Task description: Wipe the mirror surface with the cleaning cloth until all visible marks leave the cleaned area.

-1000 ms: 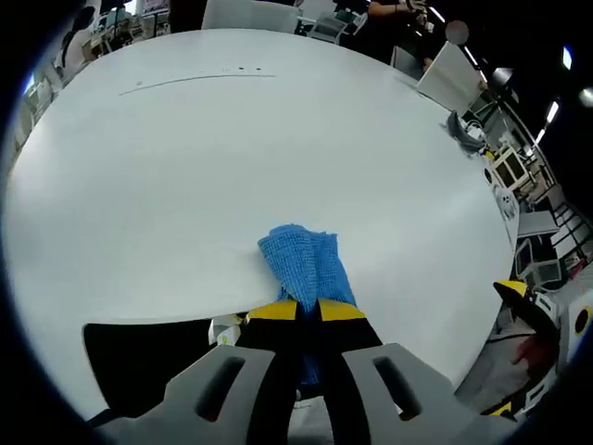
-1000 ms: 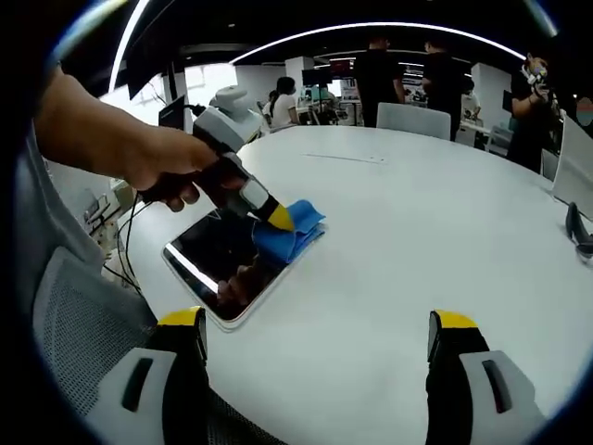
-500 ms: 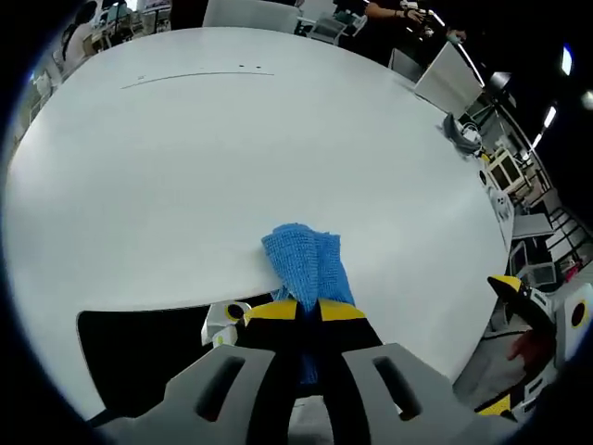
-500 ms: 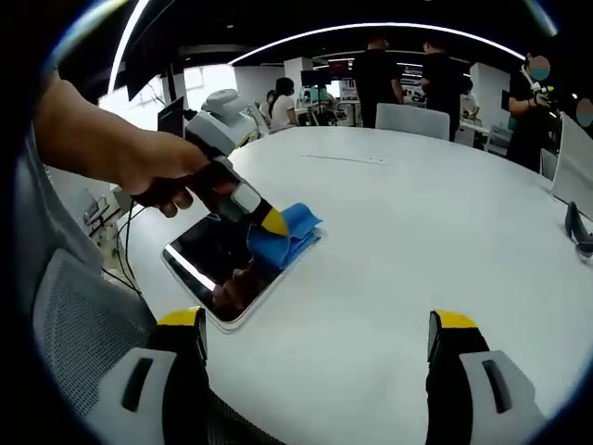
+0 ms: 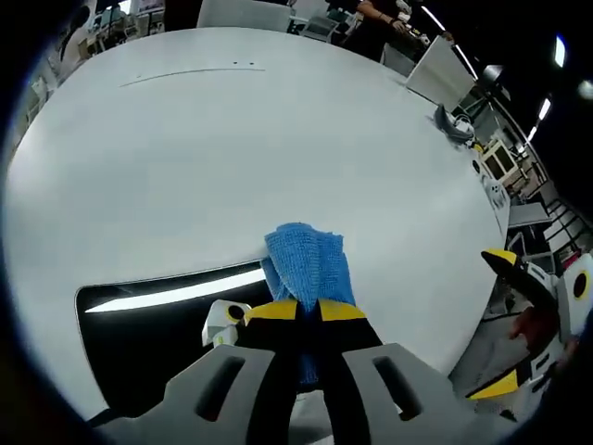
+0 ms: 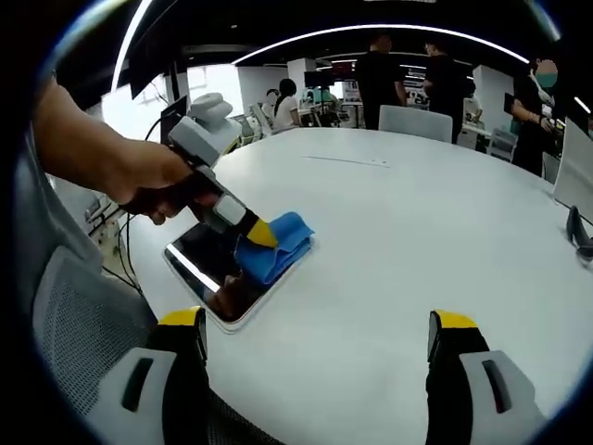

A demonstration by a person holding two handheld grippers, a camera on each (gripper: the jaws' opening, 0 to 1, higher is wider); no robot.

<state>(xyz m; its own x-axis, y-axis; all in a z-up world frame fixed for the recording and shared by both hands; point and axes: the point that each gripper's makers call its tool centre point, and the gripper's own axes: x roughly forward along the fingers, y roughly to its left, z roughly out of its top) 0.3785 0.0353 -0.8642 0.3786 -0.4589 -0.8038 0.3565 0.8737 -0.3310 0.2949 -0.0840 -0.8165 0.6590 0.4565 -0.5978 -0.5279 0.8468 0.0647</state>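
Note:
A dark rectangular mirror (image 6: 208, 269) lies flat near the edge of the round white table (image 6: 389, 241). My left gripper (image 6: 262, 235) is shut on a folded blue cloth (image 6: 276, 248), pressing it onto the mirror's far end. In the left gripper view the cloth (image 5: 309, 264) sticks out past the yellow-tipped jaws of the left gripper (image 5: 308, 311), lying over the mirror (image 5: 148, 324), which reflects a bright light strip. My right gripper (image 6: 317, 324) hovers open over the table's near side, nothing between its fingers. It also appears at the right edge of the left gripper view, right gripper (image 5: 519, 324).
A grey mesh chair (image 6: 79, 343) stands beside the mirror's end of the table. Several people (image 6: 375, 79) and chairs are at the far side. A dark object (image 6: 579, 232) lies at the table's right edge. A thin line (image 5: 185, 74) marks the table far off.
My left gripper has drawn the cloth back along the mirror toward the person, so the cloth now lies further onto the glass. The right gripper has stayed put.

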